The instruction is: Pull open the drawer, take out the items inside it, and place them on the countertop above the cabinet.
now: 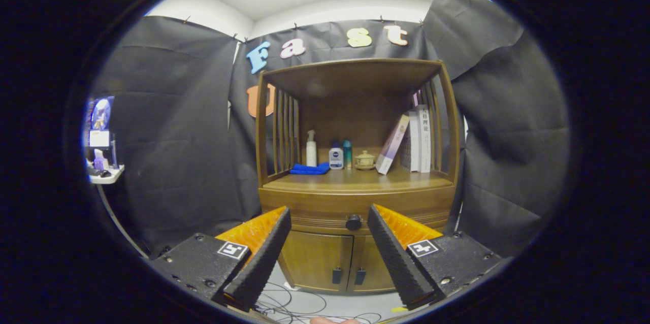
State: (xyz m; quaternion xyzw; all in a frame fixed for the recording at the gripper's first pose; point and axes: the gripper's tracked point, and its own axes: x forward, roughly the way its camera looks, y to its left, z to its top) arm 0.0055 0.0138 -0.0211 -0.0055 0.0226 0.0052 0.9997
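Clearly the gripper (329, 217) hangs with fingers spread wide, holding nothing; the closed drawer (355, 209) and its knob (354, 222) sit lower centre, seemingly well ahead. Advance straight, centre the knob, then close.

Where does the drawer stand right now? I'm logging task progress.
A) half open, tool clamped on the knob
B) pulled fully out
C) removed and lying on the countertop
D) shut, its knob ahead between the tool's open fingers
D: the drawer sits flush in the cabinet, and its dark knob shows untouched beyond the open tool.
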